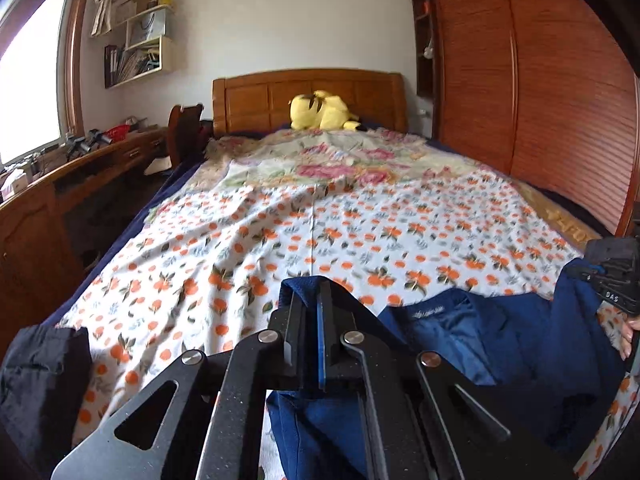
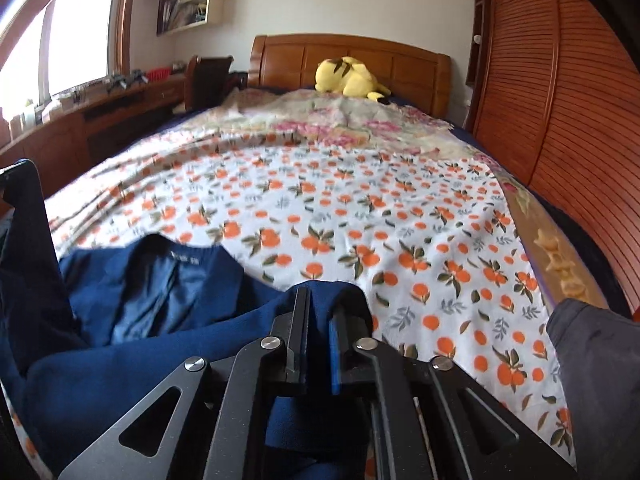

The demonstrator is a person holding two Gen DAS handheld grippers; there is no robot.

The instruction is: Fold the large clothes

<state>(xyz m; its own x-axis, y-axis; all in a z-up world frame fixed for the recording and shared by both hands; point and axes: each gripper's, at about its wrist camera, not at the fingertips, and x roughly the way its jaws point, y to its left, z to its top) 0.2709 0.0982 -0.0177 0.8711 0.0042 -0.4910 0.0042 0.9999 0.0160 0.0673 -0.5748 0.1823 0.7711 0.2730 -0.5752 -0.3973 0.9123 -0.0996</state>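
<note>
Both claws are pinched nearly closed on the blue jacket [image 2: 132, 296]: left claw [image 1: 310, 312] and right claw [image 2: 320, 320] each clamp an edge. Soft, floppy cloth sags between them over the bedsheet [image 1: 280, 232], so grips near the corners look best.

Left gripper [image 1: 311, 312] jaws clamped on cloth; right gripper [image 2: 320, 320] jaws likewise

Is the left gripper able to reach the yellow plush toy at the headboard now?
Probably not: the left gripper is shut on the blue jacket at the near end, and the yellow plush toy lies across the whole bed.
</note>
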